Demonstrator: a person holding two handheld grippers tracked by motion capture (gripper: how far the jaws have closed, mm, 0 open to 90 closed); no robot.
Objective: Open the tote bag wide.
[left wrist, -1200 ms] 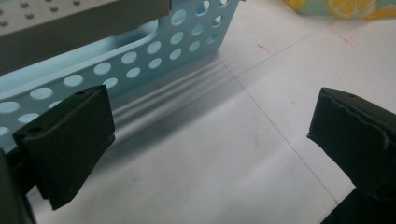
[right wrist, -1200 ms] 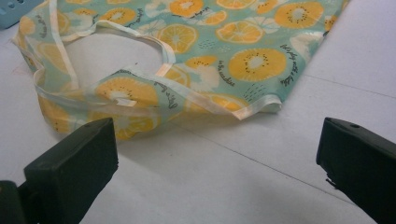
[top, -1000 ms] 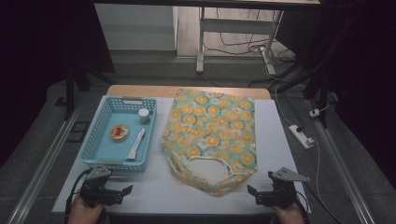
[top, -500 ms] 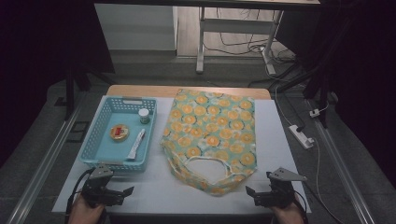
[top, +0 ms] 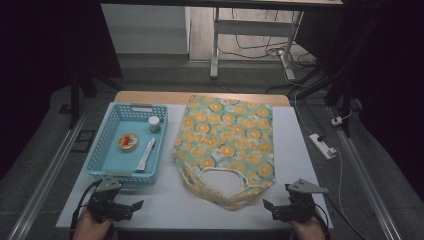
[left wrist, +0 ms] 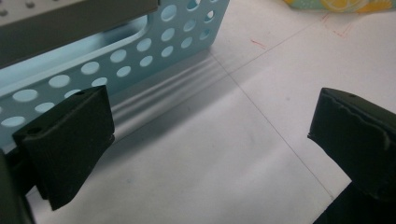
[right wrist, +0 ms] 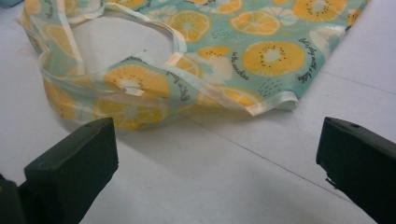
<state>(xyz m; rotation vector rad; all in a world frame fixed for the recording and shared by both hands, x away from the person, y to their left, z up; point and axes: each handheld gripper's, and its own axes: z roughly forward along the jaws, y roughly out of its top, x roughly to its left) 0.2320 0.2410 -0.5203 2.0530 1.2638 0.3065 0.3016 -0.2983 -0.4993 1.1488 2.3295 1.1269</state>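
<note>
A cloth bag (top: 225,145) printed with orange slices lies flat in the middle of the table, its handles and mouth toward me. The bag (right wrist: 187,60) fills the top of the right gripper view. A light-blue perforated basket (top: 107,157) stands at the left, holding a round tin (top: 127,141), a small jar (top: 154,123) and a white tube (top: 146,154). My left gripper (top: 131,207) rests open at the table's front left, just in front of the basket wall (left wrist: 140,51). My right gripper (top: 269,207) rests open at the front right, near the bag's lower corner. Both hold nothing.
The table top (top: 165,205) is white with a wooden strip along the far edge. A white power strip (top: 324,146) lies on the floor at the right. Metal rails run along both sides, and a table frame (top: 215,45) stands beyond.
Both grippers have shifted only slightly along the front edge. Bag and basket have not moved.
</note>
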